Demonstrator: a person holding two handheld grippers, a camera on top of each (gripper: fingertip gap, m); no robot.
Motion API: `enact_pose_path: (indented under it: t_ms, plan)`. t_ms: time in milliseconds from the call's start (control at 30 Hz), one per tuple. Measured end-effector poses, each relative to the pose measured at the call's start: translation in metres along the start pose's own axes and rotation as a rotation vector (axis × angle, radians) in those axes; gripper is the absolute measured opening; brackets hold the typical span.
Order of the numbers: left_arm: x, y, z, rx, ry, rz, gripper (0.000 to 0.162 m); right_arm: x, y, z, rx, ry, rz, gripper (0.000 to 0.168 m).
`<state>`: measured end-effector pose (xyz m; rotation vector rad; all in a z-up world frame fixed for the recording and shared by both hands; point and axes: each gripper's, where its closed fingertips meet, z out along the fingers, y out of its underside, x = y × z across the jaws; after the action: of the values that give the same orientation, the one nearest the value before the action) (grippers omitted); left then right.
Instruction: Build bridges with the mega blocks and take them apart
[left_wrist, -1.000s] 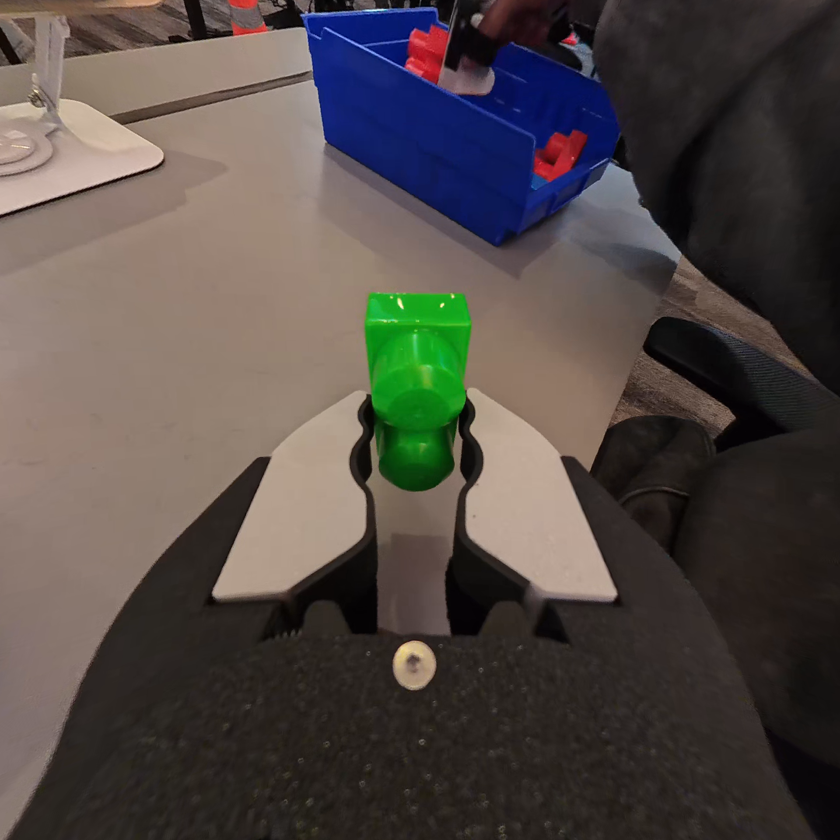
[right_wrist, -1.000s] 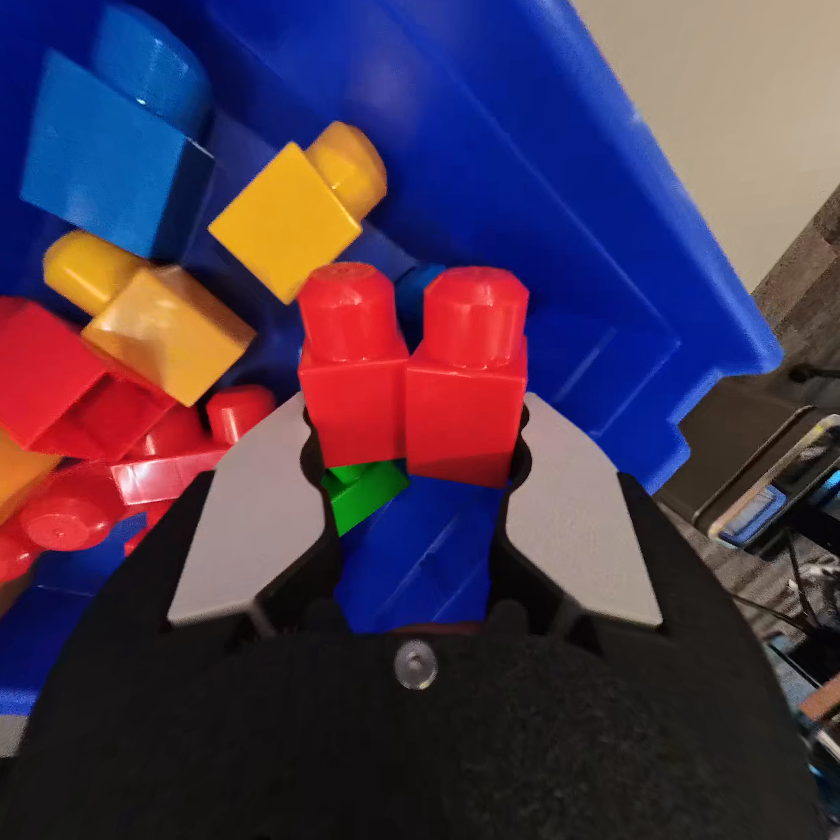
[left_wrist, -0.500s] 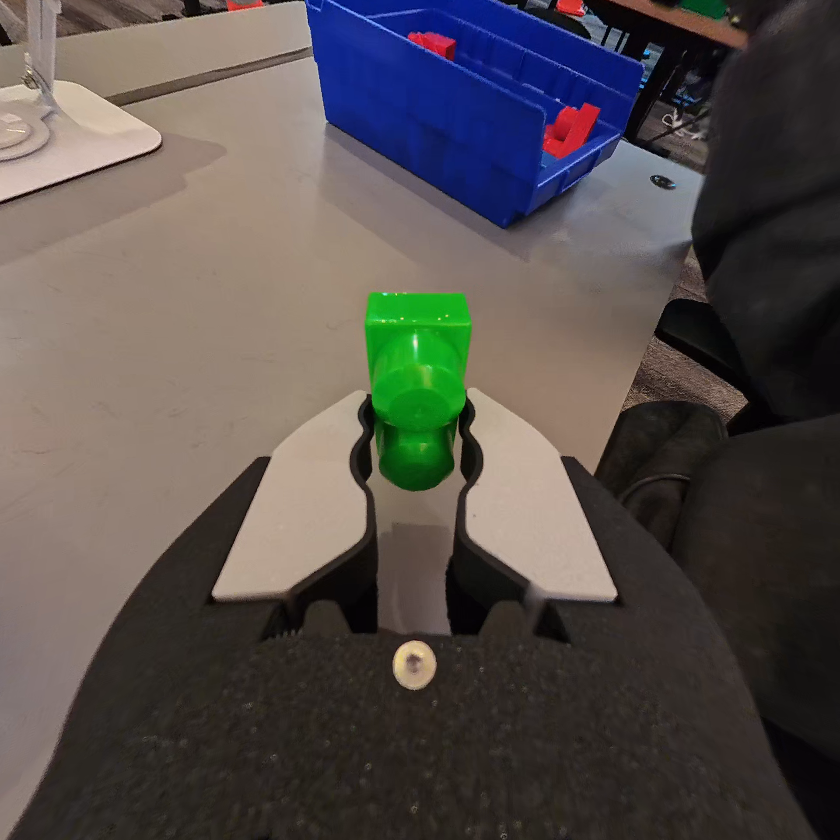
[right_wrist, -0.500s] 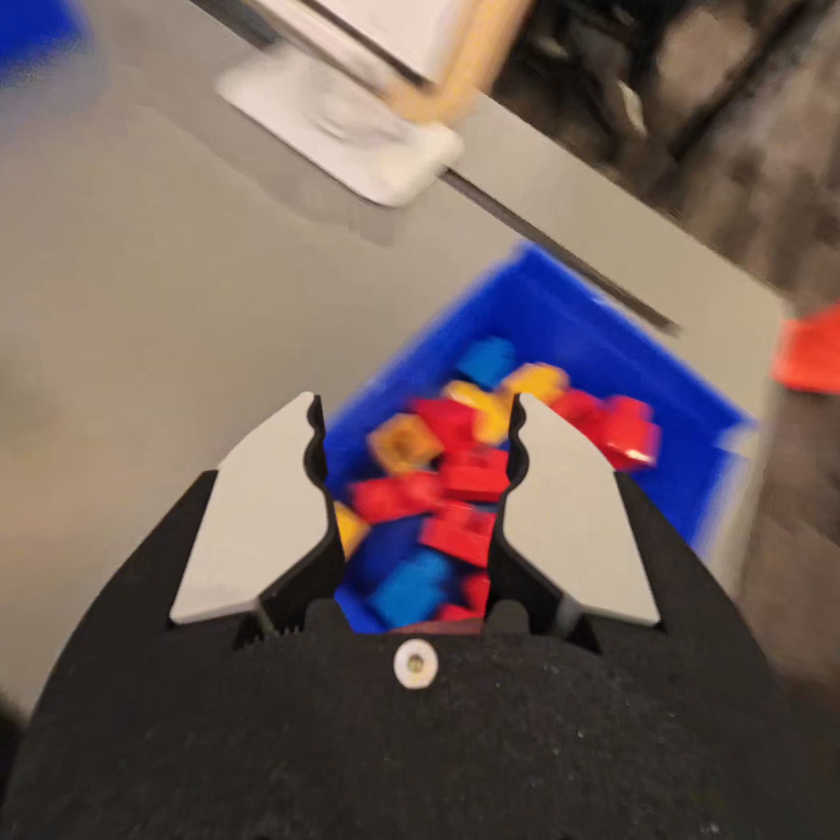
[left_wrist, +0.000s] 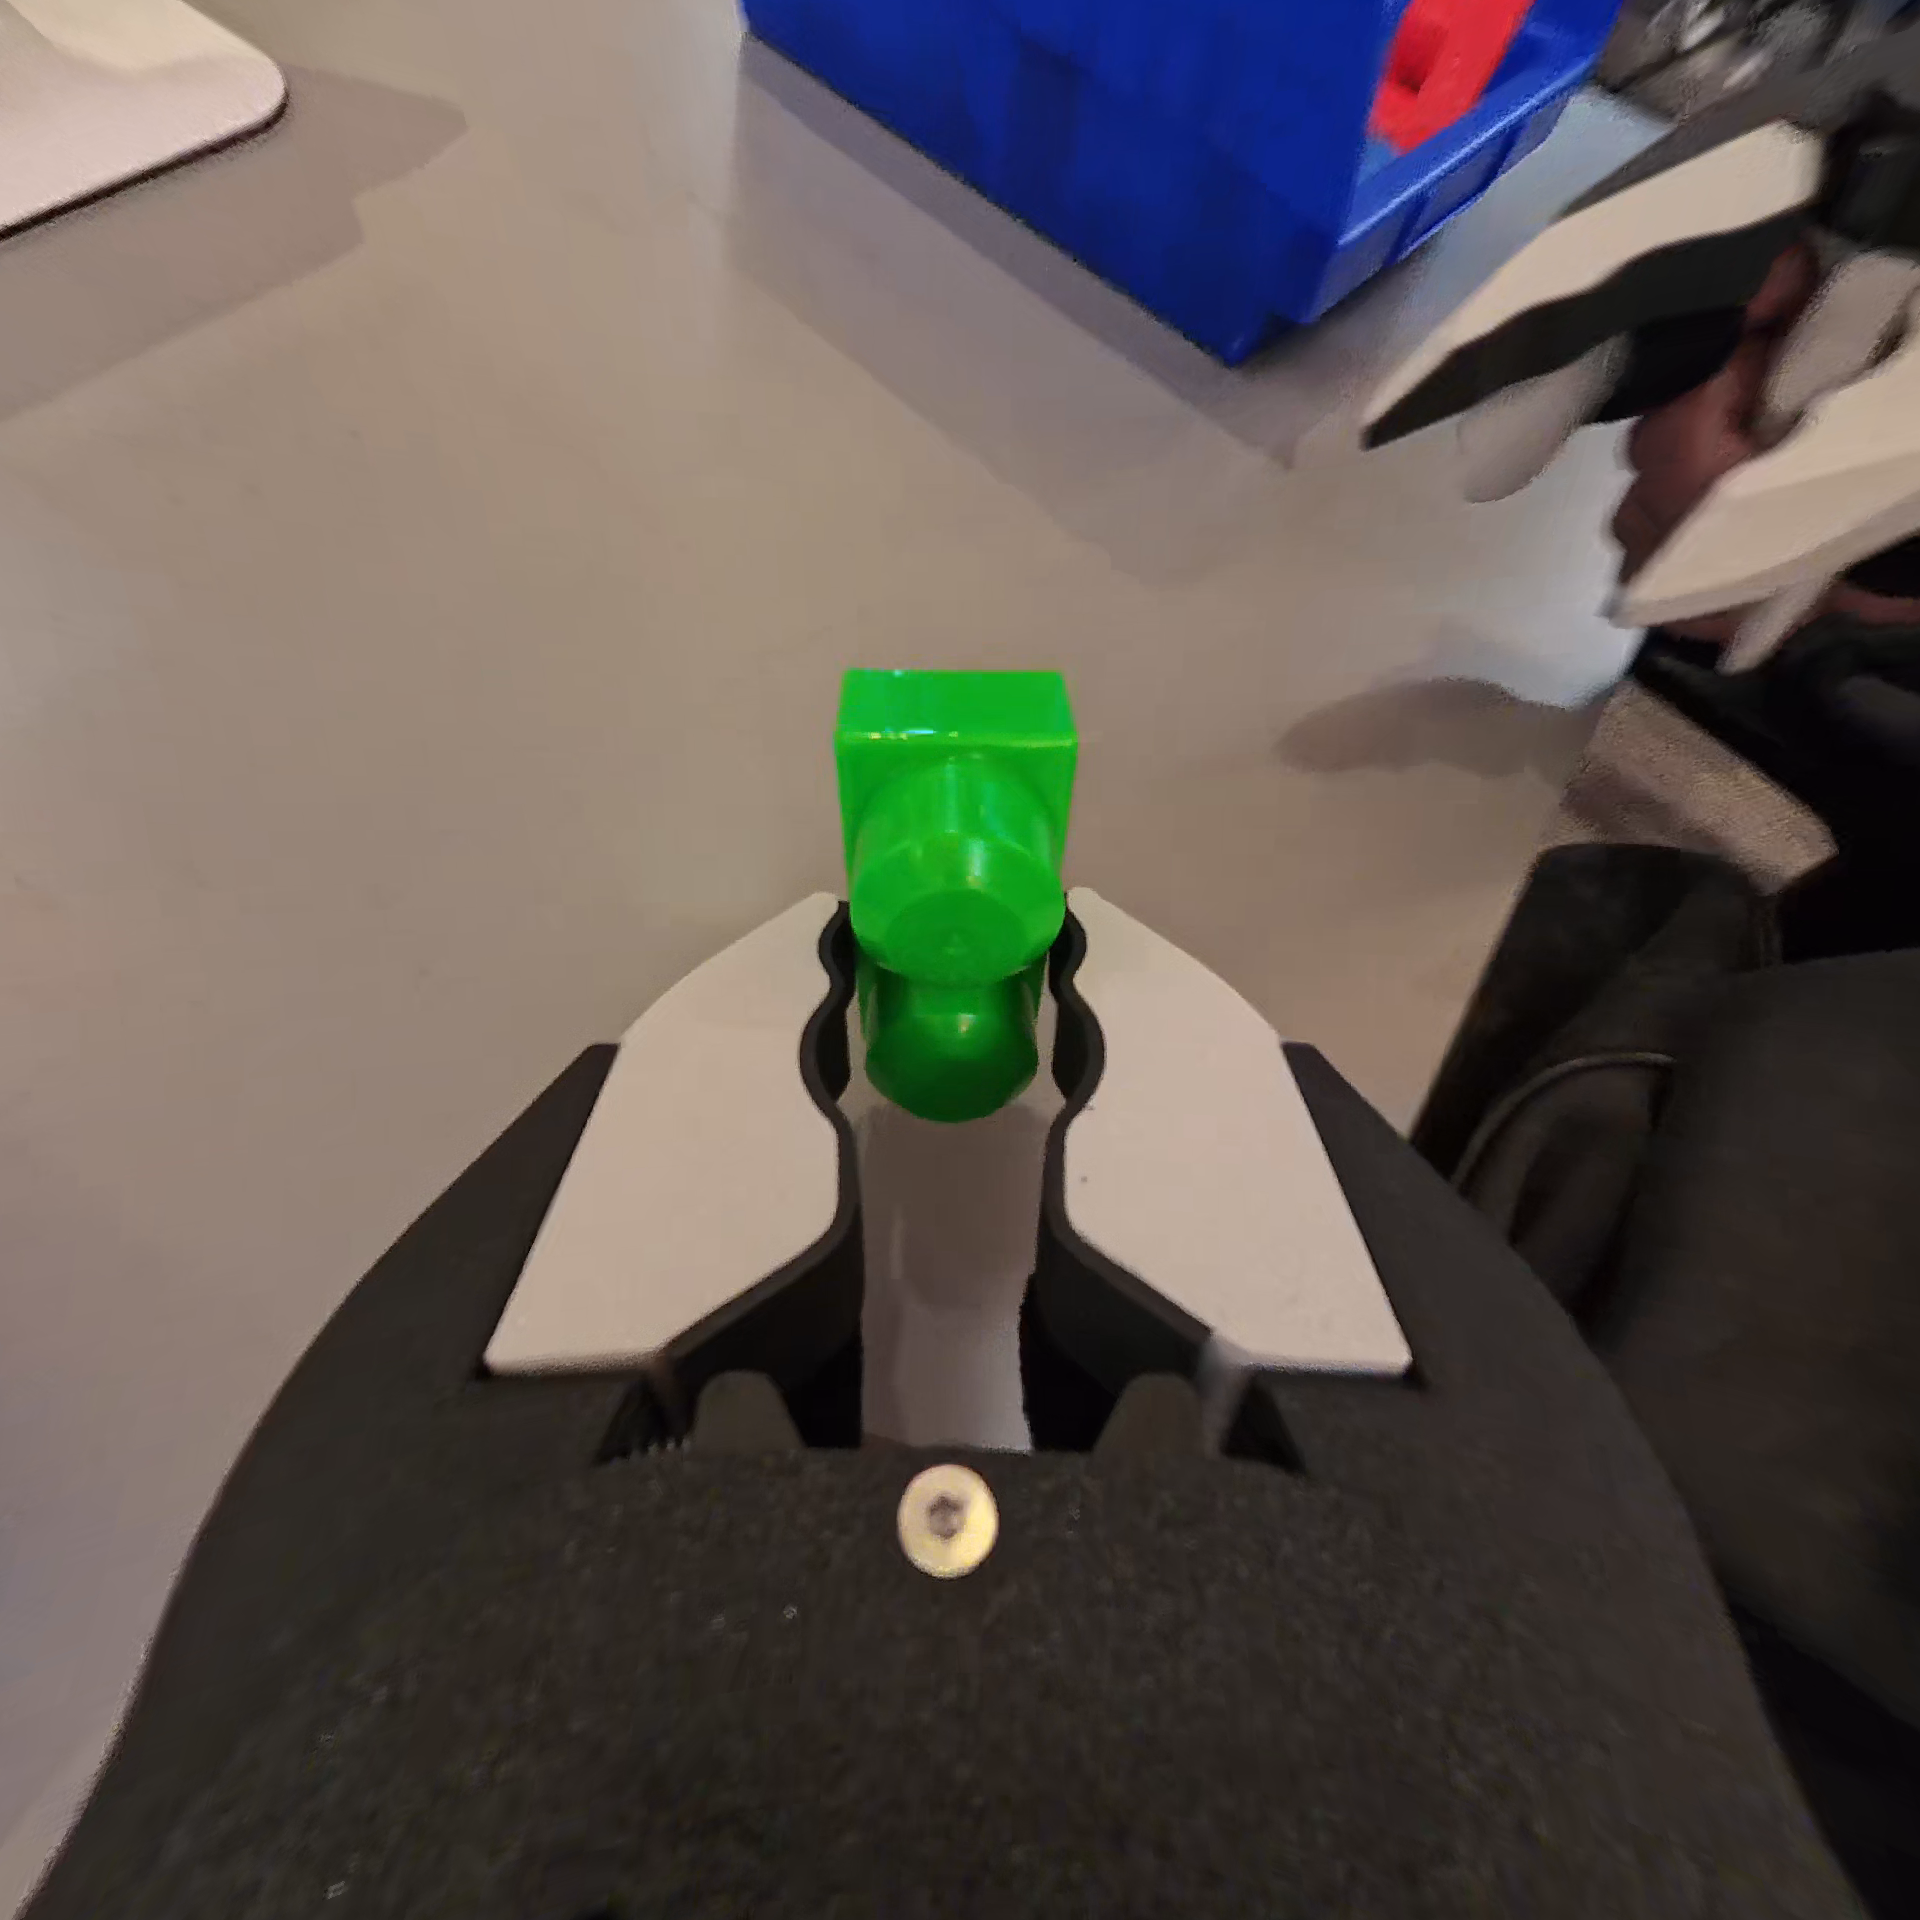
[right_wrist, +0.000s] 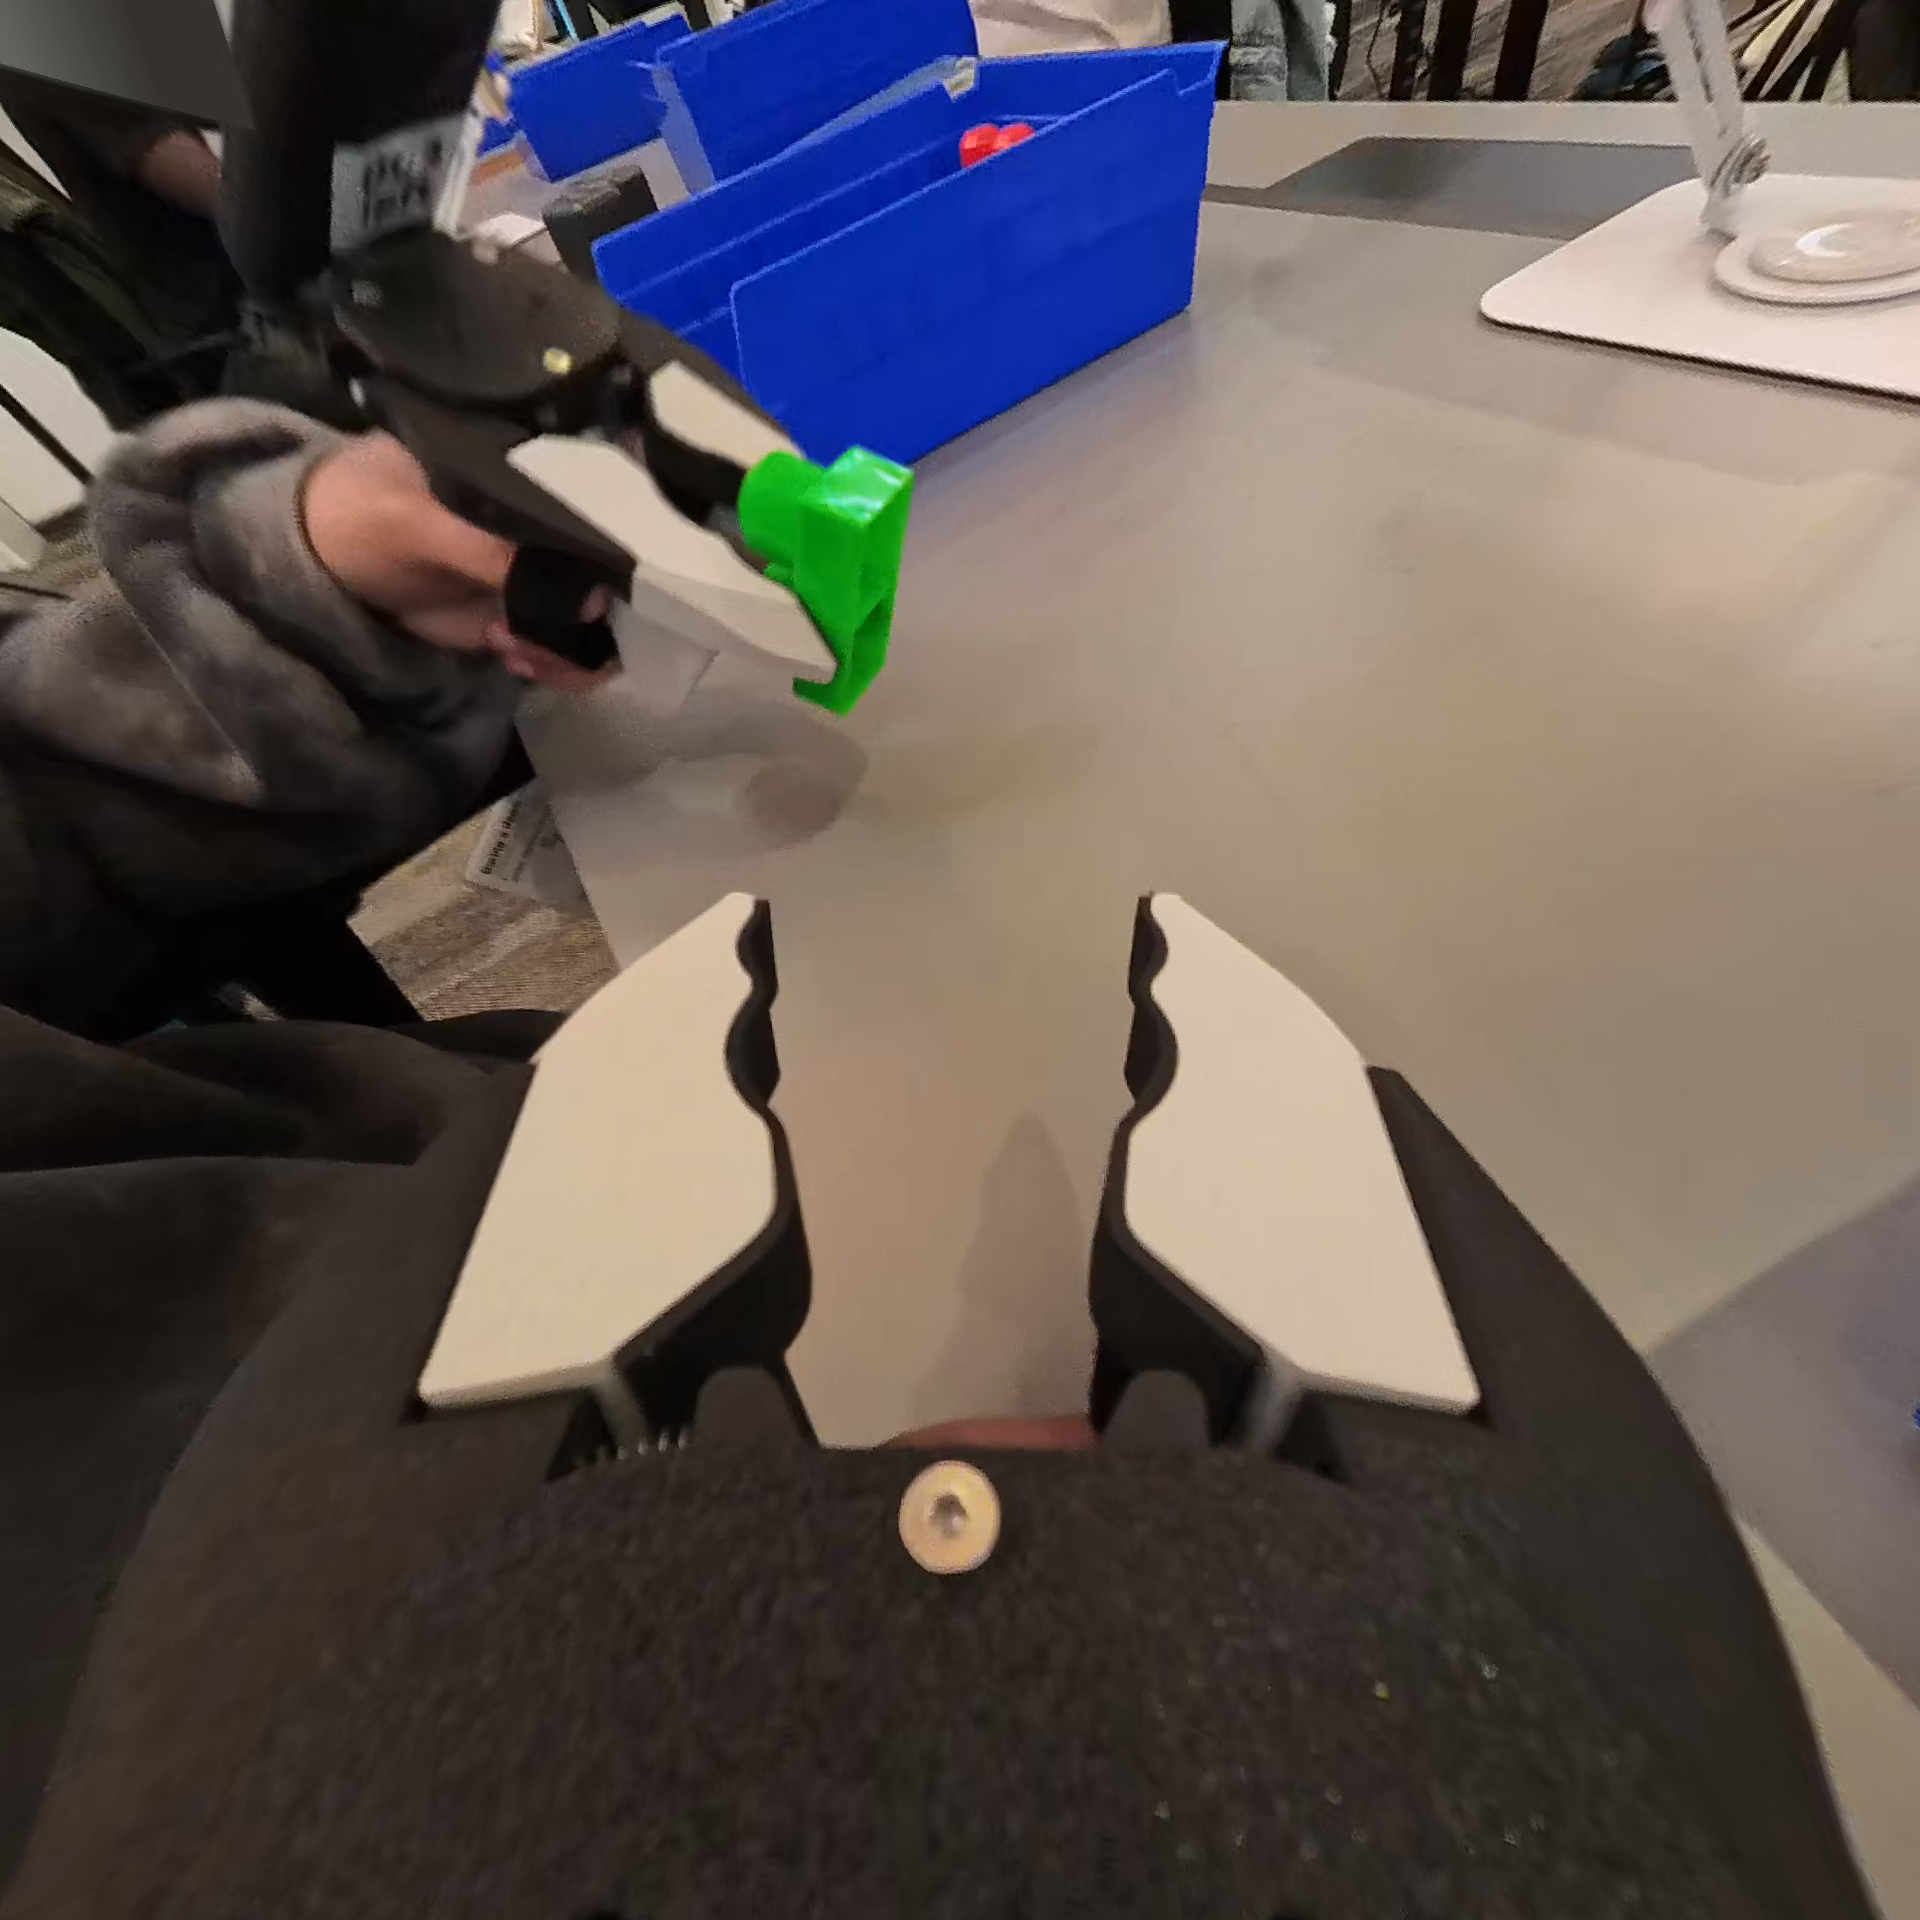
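Right wrist view — right gripper (right_wrist: 951, 914) now empty, red blocks gone.

My left camera rides low behind my left hand-held gripper (left_wrist: 951, 940), looking forward and down across the bench (left_wrist: 416, 623) toward the blue bin (left_wrist: 1091, 135). My right camera faces leftward over the same bench from farther off. Both views share the green mega block (left_wrist: 956, 831), the bin and the white stand base (right_wrist: 1662, 291).
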<state>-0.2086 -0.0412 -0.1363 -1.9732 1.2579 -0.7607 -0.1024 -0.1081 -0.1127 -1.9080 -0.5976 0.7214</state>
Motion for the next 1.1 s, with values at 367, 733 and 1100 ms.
enact_pose_path:
  t_ms: [367,733,1100]
  plan:
    - [-0.088,-0.027,0.055,-0.744,-0.16,0.288,0.035,0.004,0.011,0.0,-0.036,0.058,-0.073,0.061]
    - [-0.084,-0.017,0.09,-1.024,-0.029,0.376,0.035,0.011,0.015,-0.009,-0.046,0.074,-0.062,0.059]
    - [-0.088,-0.017,0.082,-0.939,-0.041,0.362,0.044,0.014,0.022,-0.006,-0.07,0.071,-0.051,0.059]
